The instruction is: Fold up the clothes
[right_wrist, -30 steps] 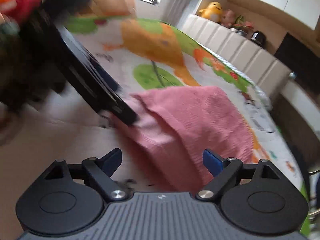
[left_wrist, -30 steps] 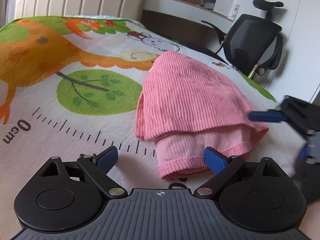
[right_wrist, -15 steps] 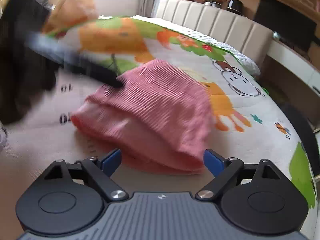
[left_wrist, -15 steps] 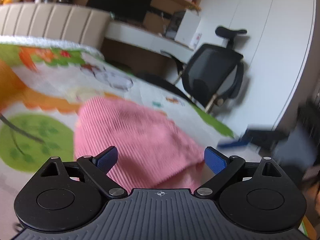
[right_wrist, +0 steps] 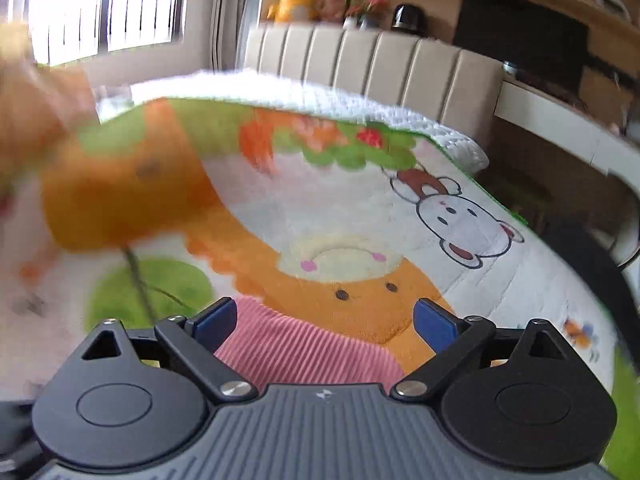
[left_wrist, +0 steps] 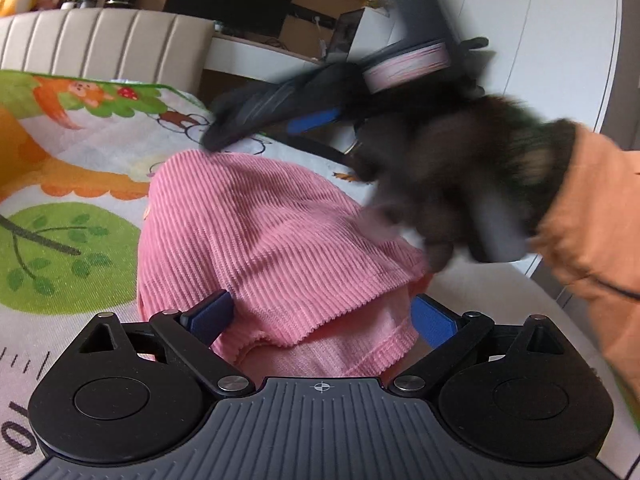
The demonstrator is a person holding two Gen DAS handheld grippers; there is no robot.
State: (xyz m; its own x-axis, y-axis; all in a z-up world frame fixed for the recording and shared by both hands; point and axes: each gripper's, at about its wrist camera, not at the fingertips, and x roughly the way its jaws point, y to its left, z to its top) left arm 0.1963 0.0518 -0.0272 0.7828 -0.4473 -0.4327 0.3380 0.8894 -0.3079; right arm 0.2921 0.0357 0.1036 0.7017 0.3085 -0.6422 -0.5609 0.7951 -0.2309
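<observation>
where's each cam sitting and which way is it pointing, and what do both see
Left wrist: sits on the left gripper, looking across the bed at the folded pink garment lying between its open fingers; the gloved hand and orange sleeve carrying the right gripper cross the view.
Right wrist: sits on the right gripper, fingers apart, angled down over the cartoon blanket toward the headboard; no hand clearly shows in it.
Shared: pink garment, blanket, headboard, yellow plush toy.

Right gripper [right_wrist: 325,320] wide apart – pink ribbed garment [right_wrist: 304,350] below, on cartoon-print bed cover [right_wrist: 360,216]; beige headboard [right_wrist: 372,62] beyond.
</observation>
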